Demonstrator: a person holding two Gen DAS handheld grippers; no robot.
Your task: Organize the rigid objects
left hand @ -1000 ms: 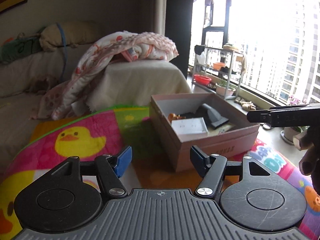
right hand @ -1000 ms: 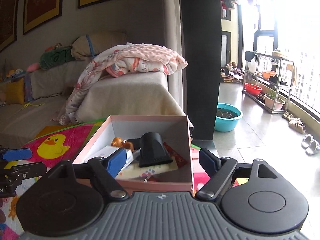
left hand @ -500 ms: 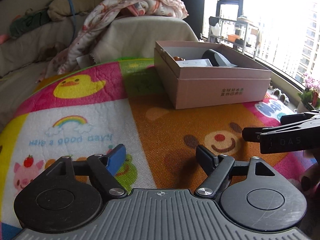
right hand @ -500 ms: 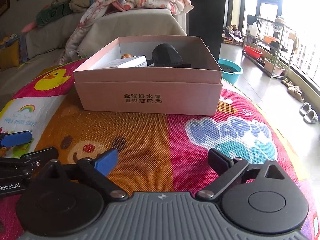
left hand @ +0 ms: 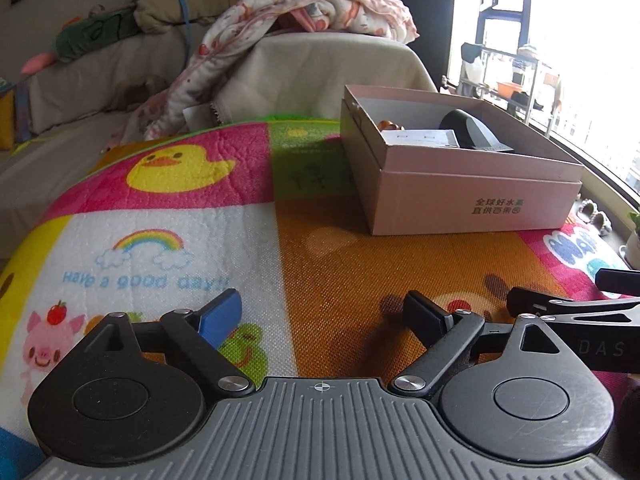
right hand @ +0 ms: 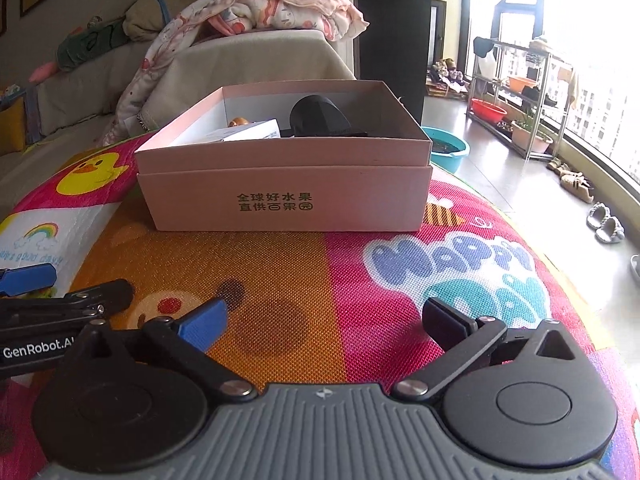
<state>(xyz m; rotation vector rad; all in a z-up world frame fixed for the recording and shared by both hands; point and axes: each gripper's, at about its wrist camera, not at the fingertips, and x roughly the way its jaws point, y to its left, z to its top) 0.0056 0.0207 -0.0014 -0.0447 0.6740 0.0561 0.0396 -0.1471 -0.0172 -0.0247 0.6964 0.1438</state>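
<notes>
A pink cardboard box [right hand: 286, 196] sat open on a bright play mat [right hand: 360, 264], well ahead of both grippers. Its front wall carried two lines of dark Chinese print, 全球好水果 over 直供百果园. Inside it lay a black nozzle-like object [right hand: 318, 120], a white carton [right hand: 252, 133] just to its left, and a small orange item [right hand: 239, 121] behind the carton, too hidden to name.

The left gripper [left hand: 322, 312] hung low over the mat with its fingers spread wide and nothing between them, one pad blue, the other black. The right gripper [right hand: 324, 318] was likewise released and empty, over the orange and pink panels. The two tools sat side by side, each showing at the edge of the other's view. The left one's side read "GenRobot.AI", cut off at the last letter; the right one's side showed the letters "DAS".

The mat bore "Have a good day!!" under a rainbow [left hand: 146, 240], a yellow duck [left hand: 180, 168], and fat blue "HAPPY" lettering [right hand: 448, 260]. Behind the box stood a covered sofa [right hand: 248, 64] with a patterned blanket [right hand: 272, 12] heaped on top.
</notes>
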